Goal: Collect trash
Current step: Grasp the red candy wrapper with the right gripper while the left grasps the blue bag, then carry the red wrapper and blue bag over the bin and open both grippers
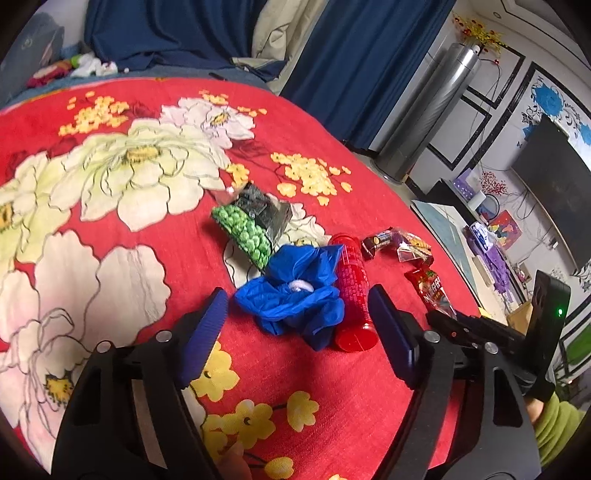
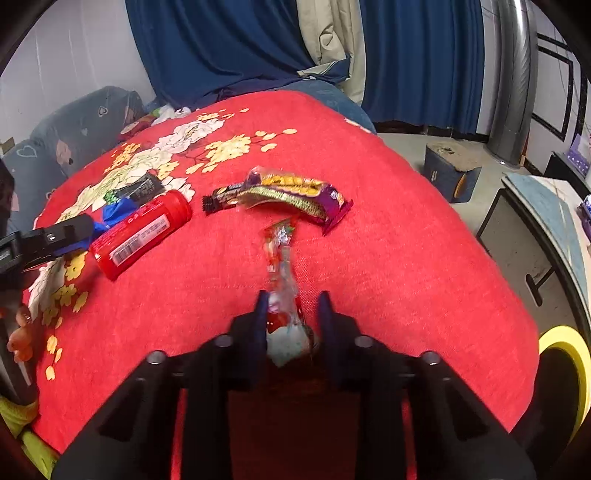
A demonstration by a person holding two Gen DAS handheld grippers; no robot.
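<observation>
a red blanket with big white and yellow flowers [image 1: 122, 206] covers the bed and fills most of both views; blue curtains [image 1: 177, 29] hang along the top of each frame, and in the left wrist view a silver cylinder [image 1: 432, 110] and a dark tv screen [image 1: 554, 184] stand at the right by a cluttered low cabinet. in the right wrist view the blanket drops off at the right edge to bare floor, where a blue box [image 2: 452, 171] sits well apart from the bed, and a grey heart-print cushion [image 2: 74, 129] lies at the upper left. the trash sits in the middle of the left wrist frame: a crumpled blue plastic bag [image 1: 295, 295], touching a red canister [image 1: 352, 291] lying on its side just right of it, a green pea packet [image 1: 251, 225] above them, and a purple snack wrapper [image 1: 402, 245] further right. the left gripper [image 1: 299, 325] hovers low over the blanket with its jaws spread wide, the bag and canister lying between the blue pads [image 1: 207, 325], not pinched. the right gripper [image 2: 291, 317] at the bottom centre of its view has its jaws clenched on a red candy wrapper [image 2: 282, 266], whose free end trails up the frame toward the purple wrapper.
</observation>
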